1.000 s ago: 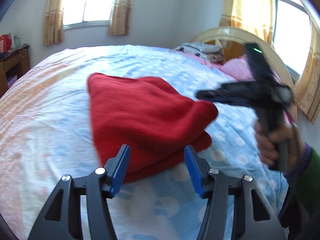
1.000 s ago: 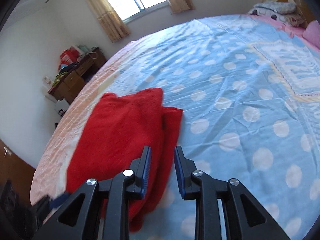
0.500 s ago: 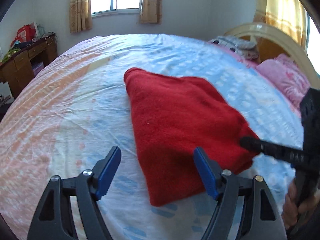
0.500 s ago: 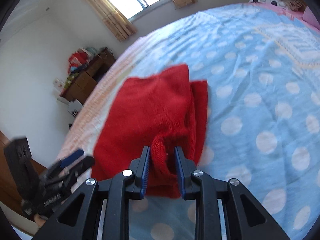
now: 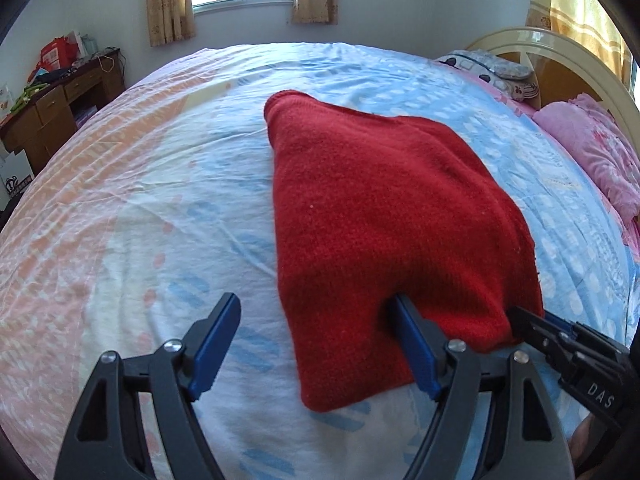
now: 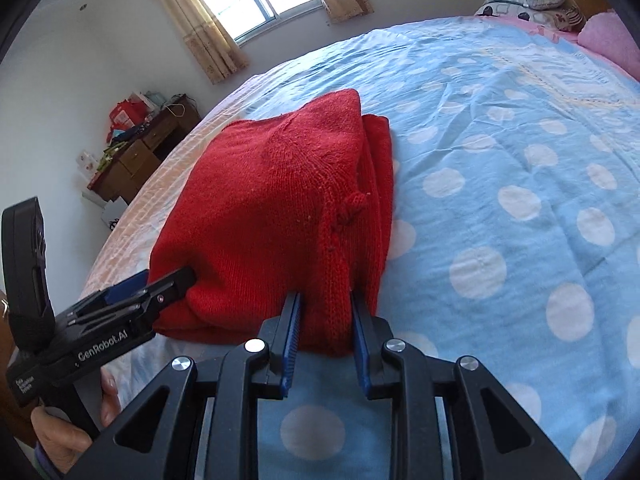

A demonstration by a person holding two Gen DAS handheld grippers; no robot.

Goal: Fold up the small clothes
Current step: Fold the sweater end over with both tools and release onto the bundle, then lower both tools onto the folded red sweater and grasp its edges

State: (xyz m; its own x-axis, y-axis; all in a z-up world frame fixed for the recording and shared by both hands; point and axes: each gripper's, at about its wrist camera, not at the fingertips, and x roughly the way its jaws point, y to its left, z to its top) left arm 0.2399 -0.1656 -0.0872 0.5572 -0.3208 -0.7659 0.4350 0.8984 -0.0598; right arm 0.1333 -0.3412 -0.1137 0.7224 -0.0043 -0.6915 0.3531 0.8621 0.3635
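Red knitted wool, a folded small sweater (image 5: pixel 384 216), lies on the polka-dot blue bedsheet (image 6: pixel 520 160) of the bed; the right gripper (image 6: pixel 325 336), at the sweater's near edge, has its blue pads pressed on a ribbed fold of the knit; the left gripper (image 5: pixel 316 340) stands wide apart at the same near edge, one blue pad tucked under the sweater, the other over bare sheet beside it; a brown wooden desk (image 5: pixel 52 108) stands beyond the bed.
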